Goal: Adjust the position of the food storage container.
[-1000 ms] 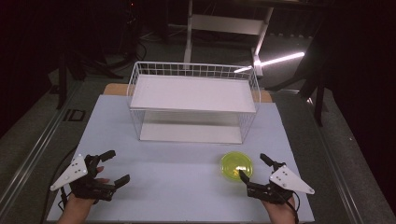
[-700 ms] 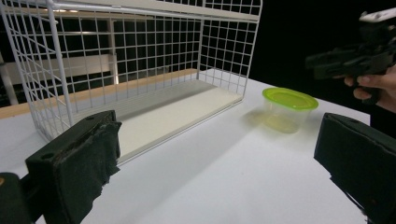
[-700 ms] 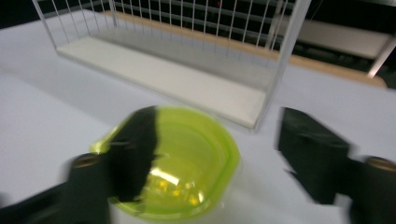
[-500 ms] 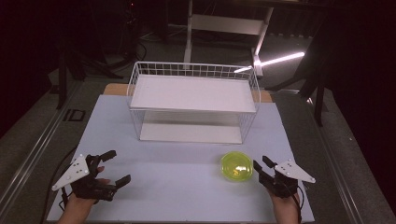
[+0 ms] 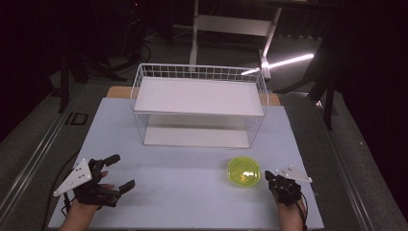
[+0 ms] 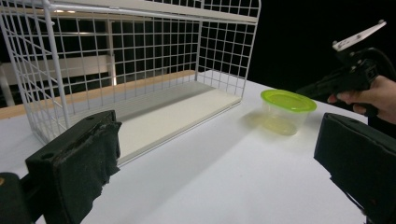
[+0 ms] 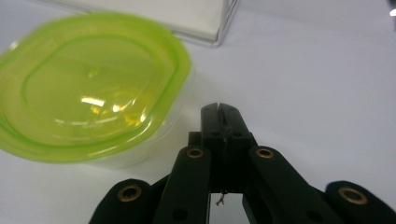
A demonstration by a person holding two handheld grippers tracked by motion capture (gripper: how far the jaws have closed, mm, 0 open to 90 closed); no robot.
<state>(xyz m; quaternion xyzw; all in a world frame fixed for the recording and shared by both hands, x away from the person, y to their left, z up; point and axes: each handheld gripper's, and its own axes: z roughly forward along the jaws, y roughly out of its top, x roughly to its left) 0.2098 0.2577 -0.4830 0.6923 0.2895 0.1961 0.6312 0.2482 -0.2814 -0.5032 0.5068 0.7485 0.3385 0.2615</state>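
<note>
- Since a second ago: right hand-held gripper (image 5: 270, 176) lower and nearer the tabletop (image 5: 192, 192), jaws just closing from wide apart to fully together, nothing between them.
- Right hand-held gripper (image 7: 219, 108) now: pads pressed flat against each other, empty, tip just beside the container's near wall, not seen touching it.
- Left hand-held gripper (image 5: 117, 171): unmoved at the near left of the tabletop, jaws spread wide, empty; both pads (image 6: 84, 154) visible in the left gripper view with bare surface between.
- Lidded container (image 5: 243, 171): clear tub, yellow-green lid seated, upright on the tabletop, near right, in front of the wire basket (image 5: 199, 103) and apart from it.
- Wire basket: white, two-tier, white boards on the upper and lower levels, both bare.
- Reading: closing on air beside the container suggests either a missed grasp or a shut tip readied to nudge; container not yet gripped or lifted.
- Likely need: reopening and straddling the rim or wall before any lift.
</note>
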